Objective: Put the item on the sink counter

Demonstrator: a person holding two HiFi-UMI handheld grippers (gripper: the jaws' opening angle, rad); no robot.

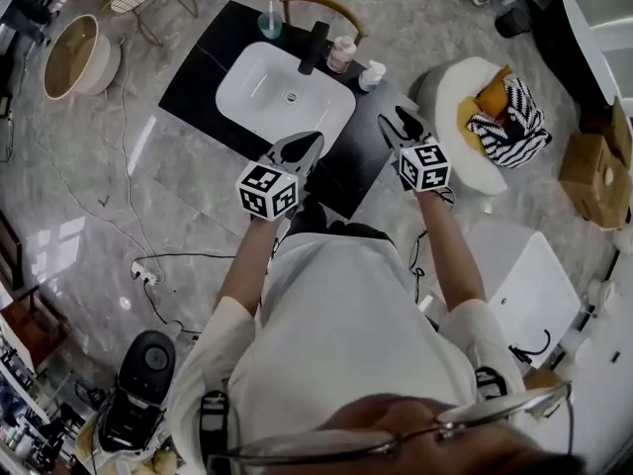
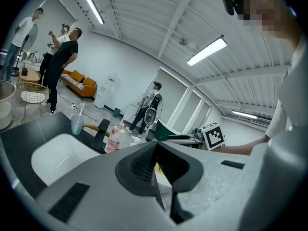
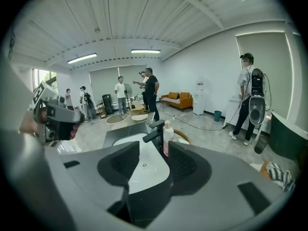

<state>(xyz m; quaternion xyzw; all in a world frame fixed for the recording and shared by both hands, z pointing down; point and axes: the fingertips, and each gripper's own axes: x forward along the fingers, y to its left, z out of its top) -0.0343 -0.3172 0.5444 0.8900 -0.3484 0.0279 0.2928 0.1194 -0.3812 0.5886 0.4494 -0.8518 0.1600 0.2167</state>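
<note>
The small white bottle (image 1: 372,75) stands on the dark tabletop (image 1: 193,87), just to the right of the white sink (image 1: 237,92). A pink bottle (image 1: 341,54) stands near it, beside the black tap (image 1: 315,47). A blue-green cup (image 1: 269,24) stands behind the sink. I cannot tell for sure which of these is the item. The white bottle is the one nearest the right hand-held gripper (image 1: 398,122).

That gripper hangs in the air over the front right part of the tabletop. Its jaws are apart and nothing is between them. Through the gap, the right gripper view shows the sink and the tap.

The left hand-held gripper (image 1: 309,144) hangs over the front edge of the sink. Its jaws are closed, tip against tip. In the left gripper view a bit of yellow and white shows in the hole behind the tips, too small to tell what it is.

The big grey jaws fill the lower half of both gripper views and hide the front of the tabletop. In the left gripper view the white bottle is mostly hidden behind a jaw.
</note>
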